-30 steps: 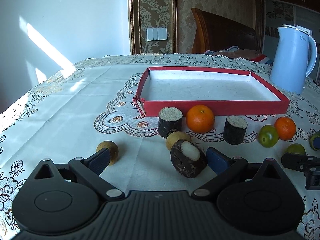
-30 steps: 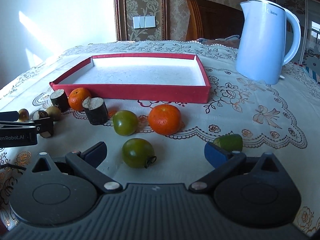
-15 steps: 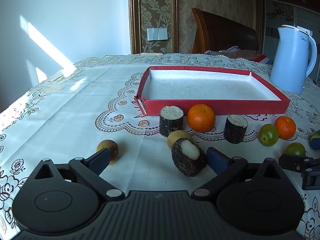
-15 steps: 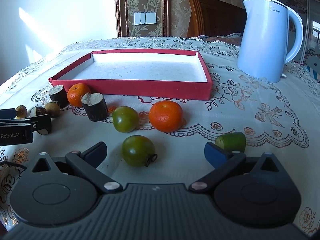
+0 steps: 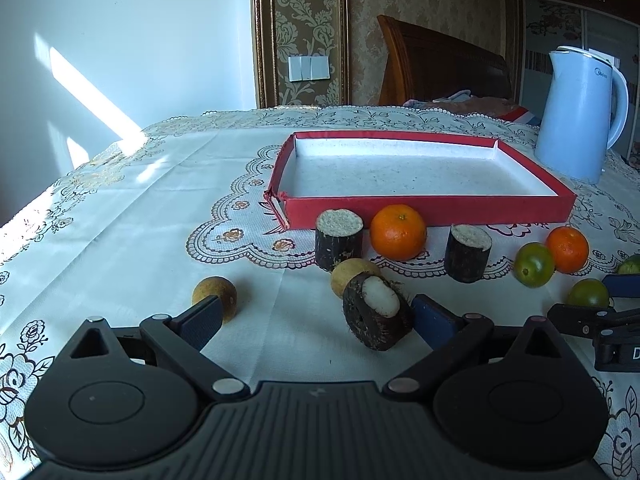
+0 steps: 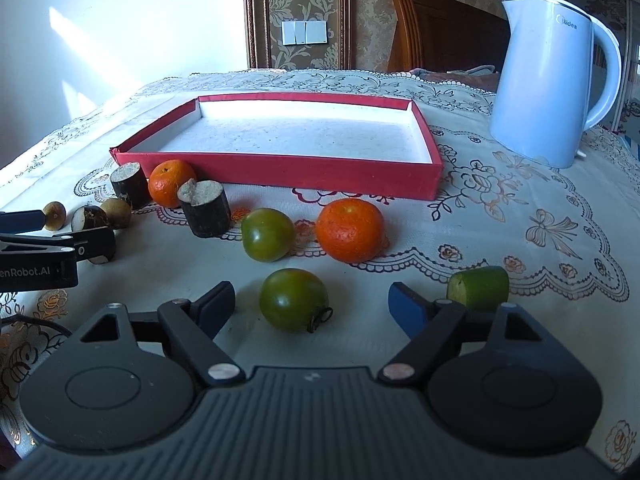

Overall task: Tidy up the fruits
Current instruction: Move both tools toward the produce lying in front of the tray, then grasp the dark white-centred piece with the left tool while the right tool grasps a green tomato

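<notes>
A red tray [image 5: 432, 209] [image 6: 280, 168] lies empty on the tablecloth. In front of it stand two dark cut pieces [image 5: 339, 240] [image 5: 467, 253], an orange [image 5: 397, 232], a second orange [image 6: 349, 230] and a green tomato [image 6: 267, 234]. My left gripper [image 5: 316, 316] is open; a dark round piece with a white cut face [image 5: 376, 311] lies just inside its right finger, a brown ball [image 5: 215, 295] by its left finger. My right gripper [image 6: 312, 302] is open around a green tomato [image 6: 294, 299]. A green cut piece [image 6: 478, 288] lies beside its right finger.
A light blue kettle [image 6: 554, 92] [image 5: 580, 114] stands at the back right of the tray. Another brown ball [image 5: 354, 276] sits behind the dark round piece. A wooden headboard [image 5: 440, 68] and a wall lie beyond the table's far edge.
My right gripper has moved forward, so the green tomato now sits between its fingers. My left gripper has barely moved. No fruit has shifted.
</notes>
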Demonstrator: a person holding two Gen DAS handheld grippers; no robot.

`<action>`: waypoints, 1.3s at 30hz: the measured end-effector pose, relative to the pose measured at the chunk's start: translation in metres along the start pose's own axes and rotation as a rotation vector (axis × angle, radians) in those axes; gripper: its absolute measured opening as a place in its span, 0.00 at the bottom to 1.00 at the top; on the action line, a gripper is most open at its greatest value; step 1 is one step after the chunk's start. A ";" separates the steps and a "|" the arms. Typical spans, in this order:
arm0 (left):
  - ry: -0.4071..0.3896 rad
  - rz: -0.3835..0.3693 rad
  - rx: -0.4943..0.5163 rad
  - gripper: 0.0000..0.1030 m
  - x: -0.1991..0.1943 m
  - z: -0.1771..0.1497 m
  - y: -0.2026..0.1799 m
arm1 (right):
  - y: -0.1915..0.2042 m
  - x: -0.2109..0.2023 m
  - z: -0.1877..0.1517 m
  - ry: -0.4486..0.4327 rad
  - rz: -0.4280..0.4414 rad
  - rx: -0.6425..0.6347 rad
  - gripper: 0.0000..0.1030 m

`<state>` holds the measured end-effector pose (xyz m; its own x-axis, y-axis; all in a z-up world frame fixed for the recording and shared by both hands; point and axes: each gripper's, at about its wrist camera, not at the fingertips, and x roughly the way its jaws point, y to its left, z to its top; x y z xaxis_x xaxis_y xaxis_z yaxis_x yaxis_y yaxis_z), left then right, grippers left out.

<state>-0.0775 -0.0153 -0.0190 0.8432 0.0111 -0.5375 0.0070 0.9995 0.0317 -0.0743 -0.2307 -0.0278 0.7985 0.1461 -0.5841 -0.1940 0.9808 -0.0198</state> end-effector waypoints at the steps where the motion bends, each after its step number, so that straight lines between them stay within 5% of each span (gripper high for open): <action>1: -0.002 -0.015 0.002 0.90 -0.001 0.000 0.000 | 0.000 0.000 0.000 0.001 0.004 0.001 0.75; 5: 0.042 -0.103 -0.012 0.56 0.000 0.000 -0.002 | 0.002 0.000 0.002 0.008 0.012 -0.013 0.68; 12: 0.042 -0.105 -0.004 0.26 -0.004 -0.005 -0.009 | 0.007 0.000 0.004 0.009 0.022 -0.035 0.49; 20: 0.011 -0.083 0.021 0.23 -0.005 -0.007 -0.009 | 0.007 -0.002 0.002 -0.005 0.019 -0.044 0.33; 39: -0.063 -0.062 0.069 0.22 -0.013 0.006 -0.007 | 0.000 -0.014 0.019 -0.076 0.039 0.016 0.31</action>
<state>-0.0857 -0.0228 -0.0072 0.8719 -0.0549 -0.4866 0.0953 0.9937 0.0588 -0.0749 -0.2302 -0.0040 0.8318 0.1929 -0.5205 -0.2170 0.9761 0.0149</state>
